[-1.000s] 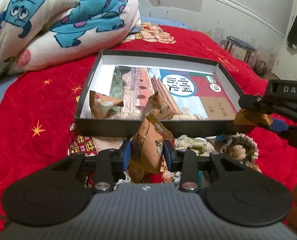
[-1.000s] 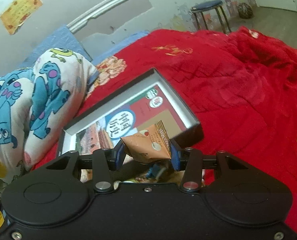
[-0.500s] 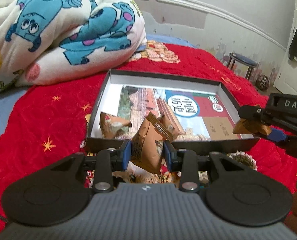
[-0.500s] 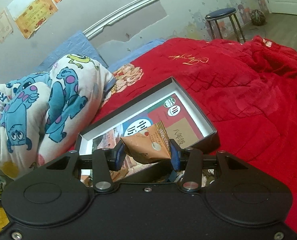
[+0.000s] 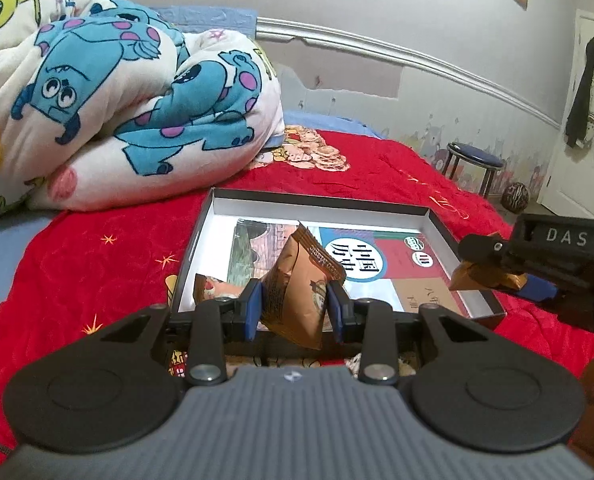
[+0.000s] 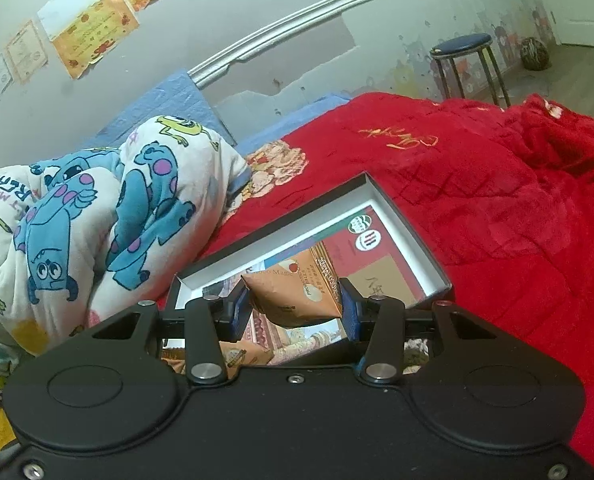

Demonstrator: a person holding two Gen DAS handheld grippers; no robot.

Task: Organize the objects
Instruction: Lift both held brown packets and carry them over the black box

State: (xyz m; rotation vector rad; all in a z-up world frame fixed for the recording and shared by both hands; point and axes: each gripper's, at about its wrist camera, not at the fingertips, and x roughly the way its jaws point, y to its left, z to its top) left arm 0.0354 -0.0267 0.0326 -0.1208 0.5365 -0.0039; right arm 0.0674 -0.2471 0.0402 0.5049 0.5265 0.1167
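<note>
A shallow black box (image 5: 321,200) with a white inside and a printed sheet on its floor lies on the red bedspread; it also shows in the right wrist view (image 6: 413,232). My left gripper (image 5: 293,306) is shut on a brown snack packet (image 5: 297,292), held above the box's near edge. My right gripper (image 6: 293,306) is shut on an orange snack packet (image 6: 297,292) over the box; it appears in the left wrist view (image 5: 493,276) at the box's right side. Another packet (image 5: 213,290) lies in the box's near left corner.
A rolled cartoon-print quilt (image 5: 109,96) lies left of the box. Small items, partly hidden (image 5: 401,362), lie on the bed before the box. A blue stool (image 5: 473,160) and a ball (image 5: 515,196) stand on the floor beyond the bed, near a wall.
Both grippers have risen and moved forward toward the box, each still holding its packet. The box now sits lower in both views, with more wall visible.
</note>
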